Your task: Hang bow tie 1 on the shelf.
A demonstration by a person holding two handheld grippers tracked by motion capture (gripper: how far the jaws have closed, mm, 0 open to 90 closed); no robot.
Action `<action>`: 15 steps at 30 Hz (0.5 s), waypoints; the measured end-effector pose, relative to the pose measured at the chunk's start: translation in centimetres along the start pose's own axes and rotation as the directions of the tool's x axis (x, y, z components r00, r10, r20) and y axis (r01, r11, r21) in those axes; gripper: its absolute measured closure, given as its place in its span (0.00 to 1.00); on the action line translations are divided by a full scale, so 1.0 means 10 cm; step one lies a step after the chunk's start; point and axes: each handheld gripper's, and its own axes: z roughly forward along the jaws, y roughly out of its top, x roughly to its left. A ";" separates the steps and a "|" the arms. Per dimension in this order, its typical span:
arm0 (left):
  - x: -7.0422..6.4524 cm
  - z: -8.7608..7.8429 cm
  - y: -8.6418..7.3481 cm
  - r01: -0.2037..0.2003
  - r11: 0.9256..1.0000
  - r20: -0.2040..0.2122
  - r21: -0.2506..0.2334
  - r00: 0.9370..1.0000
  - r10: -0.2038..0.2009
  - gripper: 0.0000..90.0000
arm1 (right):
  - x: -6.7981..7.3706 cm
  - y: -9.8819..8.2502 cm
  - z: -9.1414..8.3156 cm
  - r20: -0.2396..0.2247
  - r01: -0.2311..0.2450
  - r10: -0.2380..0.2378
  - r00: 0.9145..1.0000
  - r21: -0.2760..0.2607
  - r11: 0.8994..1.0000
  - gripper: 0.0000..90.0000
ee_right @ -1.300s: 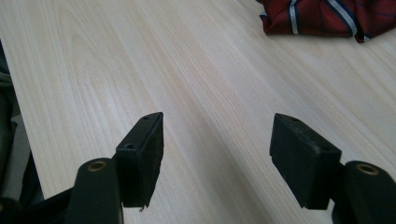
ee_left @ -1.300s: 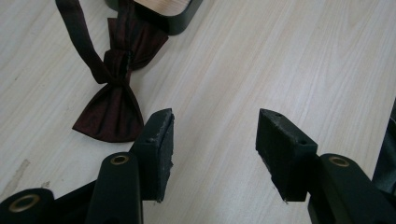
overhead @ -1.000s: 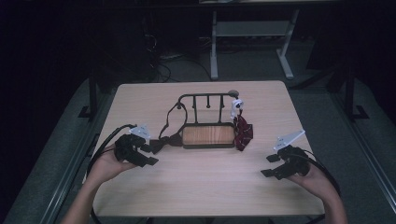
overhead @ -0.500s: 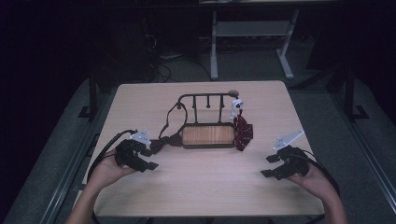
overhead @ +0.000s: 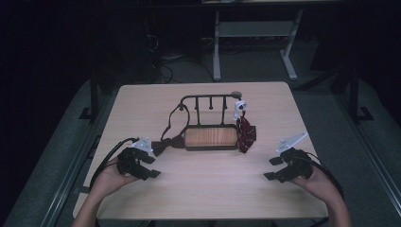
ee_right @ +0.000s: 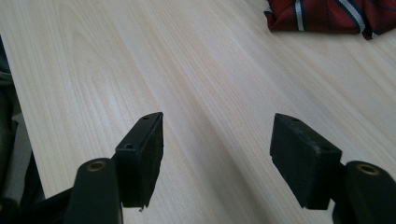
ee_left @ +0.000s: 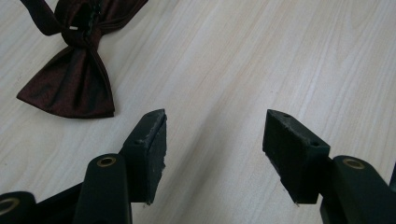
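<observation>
- dark maroon satin bow tie [ee_left: 77, 70] lies flat on the pale wood table [overhead: 208, 189], just ahead of my left gripper [ee_left: 212, 135] and off to the side of its near jaw, apart from it.
- my left gripper's jaws stand spread wide with nothing but bare table between them; it grips nothing.
- my right gripper [ee_right: 219, 144] is likewise released, jaws parted over bare wood, with the folded red tie with blue and white stripes [ee_right: 331, 16] well ahead of it and past its far jaw.
- in the high view the bow tie's strap runs up to the black wire rack with a wooden base [overhead: 210, 137], and the striped tie hangs at that rack's other end, so both ties sit between my two grippers.
- i judge the step in hand to be the approach: neither tie is taken yet, and the bow tie is the nearer one.
- the next move, as i read it, calls for swinging my left jaws toward the bow tie's knot, lowering them astride it, then closing; the thin cloth lies flat, so the jaws must come down close to the wood to catch it.
</observation>
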 end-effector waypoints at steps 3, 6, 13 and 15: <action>-0.01 0.00 -0.02 -0.002 1.000 -0.010 -0.002 1.000 0.002 0.43 | 0.00 0.00 0.00 -0.005 -0.004 0.004 1.000 0.001 1.000 0.38; -0.04 0.01 -0.03 0.006 1.000 -0.012 -0.014 1.000 -0.007 0.43 | -0.01 -0.01 0.01 -0.004 0.000 0.000 1.000 0.003 1.000 0.38; -0.08 0.05 -0.07 0.014 0.999 -0.016 -0.038 1.000 -0.014 0.42 | -0.01 -0.02 -0.01 -0.002 0.002 -0.002 1.000 -0.003 1.000 0.38; -0.09 0.05 -0.08 0.013 0.999 -0.025 -0.044 1.000 -0.014 0.42 | 0.00 -0.02 -0.01 -0.003 0.001 -0.001 1.000 -0.005 1.000 0.38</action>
